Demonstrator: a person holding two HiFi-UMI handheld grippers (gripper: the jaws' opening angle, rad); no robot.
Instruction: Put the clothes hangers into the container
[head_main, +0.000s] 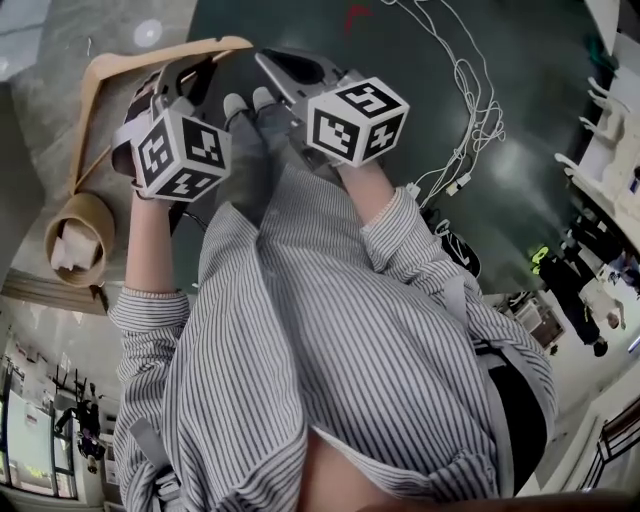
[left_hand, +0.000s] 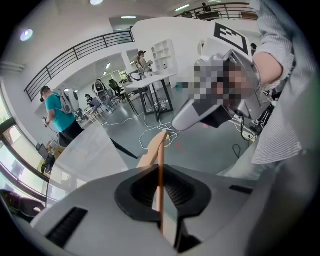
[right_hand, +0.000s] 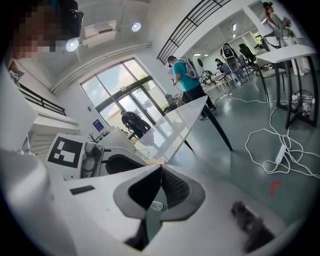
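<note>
Open-plan robotics lab hall, as I read it
I see a mezzanine railing (left_hand: 75, 52), high white tables (left_hand: 150, 78), loose white cables (right_hand: 280, 152) across the grey-green floor (right_hand: 240, 167), and glass entrance doors (right_hand: 117, 87).

Count from my position. Hand-held grippers: two, my left hand-held gripper (head_main: 200, 70) and my right hand-held gripper (head_main: 275, 62). Marker cubes: two, one (head_main: 180, 152) on the left unit and one (head_main: 357, 120) on the right. Wooden hanger (head_main: 140, 57): one. Round container (head_main: 88, 204): one. Shoes: two, one (head_main: 236, 106) beside the other (head_main: 263, 97). Red mark (head_main: 357, 14) on the floor: one. Other persons: two standing confirmed, one (left_hand: 57, 112) in a teal shirt and one (left_hand: 141, 61) by a distant table. Any further back are too small to count.
</note>
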